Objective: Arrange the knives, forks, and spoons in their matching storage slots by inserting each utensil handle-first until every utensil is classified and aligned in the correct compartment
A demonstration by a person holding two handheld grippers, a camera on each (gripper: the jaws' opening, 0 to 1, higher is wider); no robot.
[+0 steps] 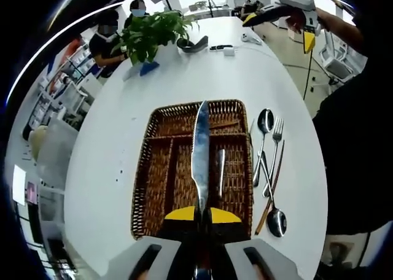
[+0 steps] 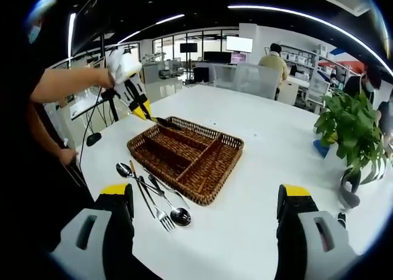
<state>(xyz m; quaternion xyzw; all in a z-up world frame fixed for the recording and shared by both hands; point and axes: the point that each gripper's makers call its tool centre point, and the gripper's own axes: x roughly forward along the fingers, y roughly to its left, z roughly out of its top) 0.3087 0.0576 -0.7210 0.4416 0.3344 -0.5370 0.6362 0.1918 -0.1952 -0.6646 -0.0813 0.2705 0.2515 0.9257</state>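
Nearby, spoons and a fork [image 1: 274,146] lie right of the wicker tray [image 1: 161,169]; the left gripper [image 1: 201,215] pinches a knife [image 1: 200,151] above it, the right gripper [image 2: 206,197] spread.

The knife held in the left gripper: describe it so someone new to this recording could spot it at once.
Find the white table and the brown wicker tray on it. Above the tray, the left gripper with yellow-tipped jaws pinches a knife by its handle end, blade pointing away over the compartments. Unlike the spoons and forks lying loose beside the tray, it is lifted and clamped.
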